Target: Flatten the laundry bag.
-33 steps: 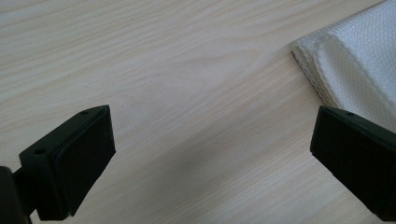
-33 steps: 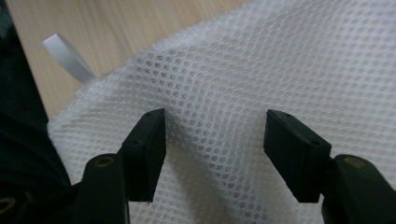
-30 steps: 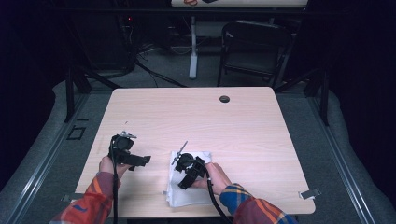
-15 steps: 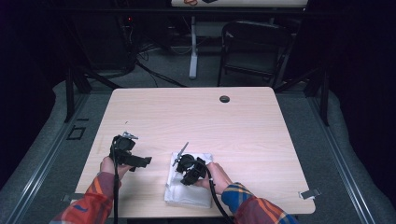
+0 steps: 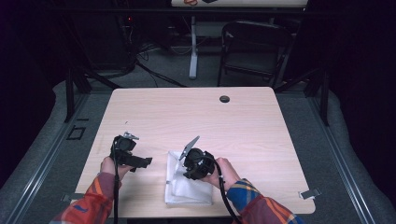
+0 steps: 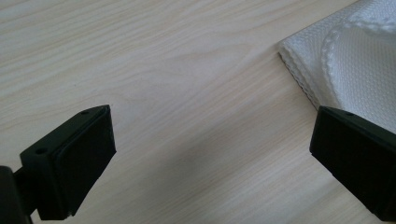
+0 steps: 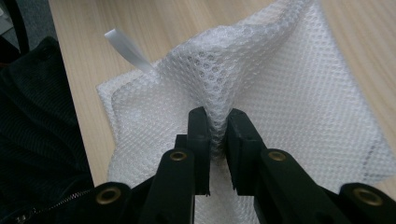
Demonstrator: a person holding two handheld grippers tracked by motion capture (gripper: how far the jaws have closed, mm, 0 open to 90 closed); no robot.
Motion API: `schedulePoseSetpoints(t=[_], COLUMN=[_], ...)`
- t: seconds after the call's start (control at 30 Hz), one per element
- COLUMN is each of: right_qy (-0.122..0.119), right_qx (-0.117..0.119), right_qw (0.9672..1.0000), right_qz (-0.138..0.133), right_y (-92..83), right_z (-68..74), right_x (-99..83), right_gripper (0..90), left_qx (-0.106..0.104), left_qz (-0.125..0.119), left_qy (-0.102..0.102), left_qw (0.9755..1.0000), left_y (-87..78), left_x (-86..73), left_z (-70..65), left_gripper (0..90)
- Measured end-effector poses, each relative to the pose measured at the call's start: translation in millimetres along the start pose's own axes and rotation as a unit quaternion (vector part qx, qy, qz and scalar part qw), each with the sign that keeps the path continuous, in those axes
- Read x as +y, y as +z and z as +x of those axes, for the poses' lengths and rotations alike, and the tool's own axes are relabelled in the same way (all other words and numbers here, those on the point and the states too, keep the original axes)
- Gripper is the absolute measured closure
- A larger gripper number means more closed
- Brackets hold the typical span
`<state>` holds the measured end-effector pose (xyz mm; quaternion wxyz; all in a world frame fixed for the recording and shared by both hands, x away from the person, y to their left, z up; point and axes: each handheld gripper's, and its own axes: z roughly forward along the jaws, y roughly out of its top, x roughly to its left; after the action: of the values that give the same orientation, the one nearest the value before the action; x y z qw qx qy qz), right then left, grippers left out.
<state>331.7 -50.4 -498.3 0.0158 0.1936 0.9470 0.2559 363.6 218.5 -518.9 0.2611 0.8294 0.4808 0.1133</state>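
A white mesh bag [image 5: 190,190] lies folded on the wooden table [image 5: 196,116] near its front edge. My right gripper [image 5: 181,175] is over it, tilted down. In the right gripper view this gripper [image 7: 217,126] is shut on a pinched ridge of the mesh bag [image 7: 280,84], which rises as a peak off the table; its jaws have just been closing with the mesh between them. A white tab [image 7: 126,49] sticks out at the bag's edge. My left gripper [image 5: 145,162] is held left of the bag. Its jaws stand open [image 6: 212,154] over bare wood, with the bag's corner [image 6: 359,56] beside one jaw.
A black round grommet [image 5: 224,99] sits near the table's far edge. Behind the table stand a dark chair [image 5: 254,46] and a white post. A dark garment with a zipper [image 7: 37,140] lies at the left in the right gripper view.
My right gripper has risen a little and pulled the mesh up into a peak. The bag's top layer has shifted with it. The left gripper has not moved.
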Motion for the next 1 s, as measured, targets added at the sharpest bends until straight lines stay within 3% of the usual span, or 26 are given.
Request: schedulePoseSetpoints(t=[0.13, 0.23, 0.3, 0.33, 0.37, 0.4, 0.43, 0.47, 0.53, 0.57, 0.63, 0.7, 0.77, 0.83, 0.87, 1.0], right_qy=[0.0, 0.005, 0.008, 0.008, 0.007, 0.007, 0.006, 0.006, 0.002, 0.001, -0.001, 0.0, 0.0, 0.0, 0.001, 0.004], right_qx=[-0.009, -0.012, -0.014, -0.016, -0.016, -0.016, -0.016, -0.016, -0.017, -0.018, -0.018, -0.015, -0.012, -0.011, -0.009, -0.002], right_qw=[0.9999, 0.9997, 0.9995, 0.9994, 0.9994, 0.9994, 0.9994, 0.9994, 0.9993, 0.9993, 0.9993, 0.9994, 0.9995, 0.9995, 0.9998, 1.0], right_qz=[-0.013, -0.023, -0.025, -0.031, -0.031, -0.031, -0.031, -0.031, -0.033, -0.032, -0.032, -0.031, -0.03, -0.029, -0.018, -0.008], right_y=[-11.7, -19.1, -21.3, -21.2, -21.5, -21.5, -21.2, -21.2, -20.2, -20.0, -19.6, -18.7, -17.2, -16.4, -14.2, -11.2], right_z=[-1.4, -4.4, -5.9, -6.3, -7.1, -7.1, -7.3, -7.3, -6.5, -5.9, -5.4, -5.4, -5.7, -5.8, -5.8, -6.6], right_x=[-4.7, -9.4, -11.8, -13.0, -14.8, -14.8, -15.1, -15.1, -15.0, -14.9, -15.2, -15.4, -15.5, -15.5, -15.7, -16.0], right_gripper=[81.4, 81.4, 81.4, 81.4, 81.4, 81.4, 81.4, 81.4, 81.4, 81.4, 81.4, 81.4, 81.4, 81.4, 81.3, 79.8], left_qx=[-0.007, -0.032, -0.058, -0.076, -0.089, -0.106, -0.124, -0.124, -0.119, -0.116, -0.113, -0.119, -0.131, -0.142, -0.149, -0.161], left_qz=[0.004, 0.004, -0.002, -0.004, -0.006, -0.005, -0.005, -0.005, -0.005, -0.007, -0.007, -0.003, 0.008, 0.013, 0.011, 0.007], left_qy=[0.007, 0.003, 0.002, 0.006, 0.008, 0.011, 0.018, 0.018, 0.046, 0.046, 0.054, 0.052, 0.048, 0.046, 0.042, 0.05], left_qw=[0.9999, 0.9995, 0.9983, 0.9971, 0.996, 0.9943, 0.9921, 0.9921, 0.9918, 0.9921, 0.9921, 0.9915, 0.9902, 0.9887, 0.9878, 0.9857], left_y=[2.3, 6.0, 6.8, 7.9, 9.4, 10.3, 15.0, 15.0, 18.5, 19.9, 23.9, 29.2, 35.8, 40.8, 42.3, 42.8], left_x=[0.7, 1.1, 1.5, 2.3, 3.0, 3.6, 5.7, 5.7, 8.7, 9.2, 10.8, 12.1, 12.9, 13.6, 14.0, 15.9], left_z=[-6.8, -13.0, -18.1, -22.5, -27.2, -30.6, -44.2, -44.2, -56.6, -59.8, -63.3, -64.0, -64.3, -64.0, -63.8, -67.6], left_gripper=[4.0, 8.3, 14.7, 16.2, 24.7, 24.7, 31.4, 33.1, 35.5, 38.4, 49.7, 53.0, 63.9, 68.5, 82.9, 86.7])
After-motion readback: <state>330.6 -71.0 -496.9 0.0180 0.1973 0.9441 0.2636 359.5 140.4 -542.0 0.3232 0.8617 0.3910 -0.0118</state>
